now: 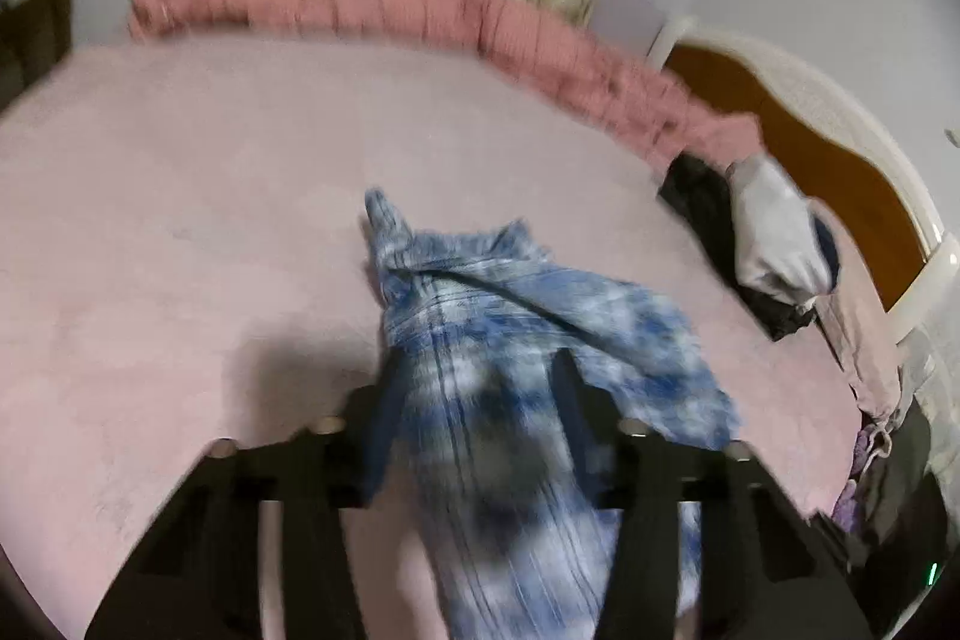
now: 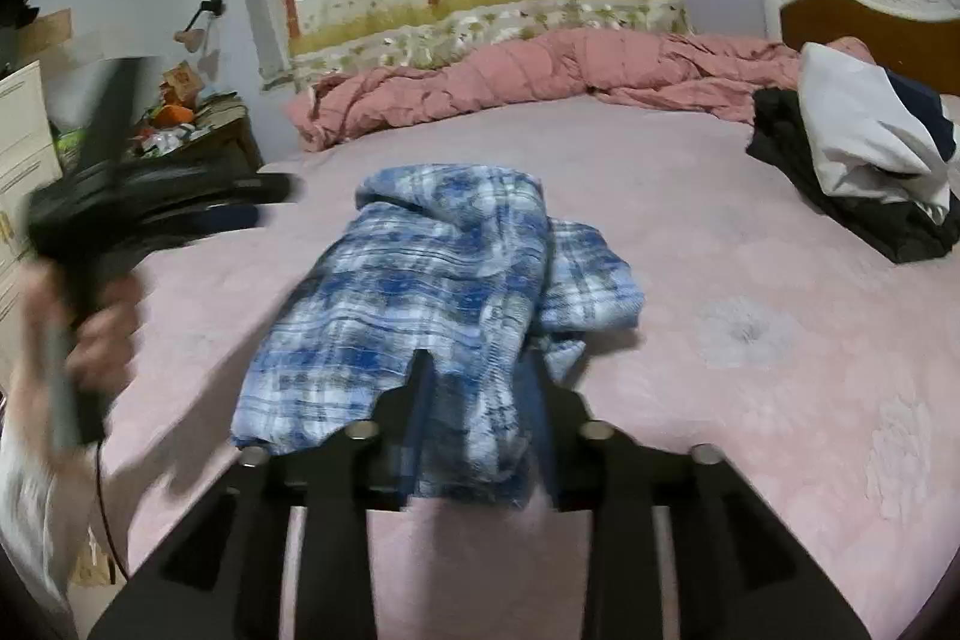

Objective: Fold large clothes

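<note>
Both fingers of the right hand-held gripper [image 2: 480,388] clamp the blue plaid garment [image 2: 432,268] on the pink bed [image 2: 750,400]; left hand-held gripper [image 1: 474,382] clamps it too

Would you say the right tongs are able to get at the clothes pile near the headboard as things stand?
Probably not yet: the right tongs seem occupied with the blue plaid garment, though bare bedsheet leads to the clothes pile.
</note>
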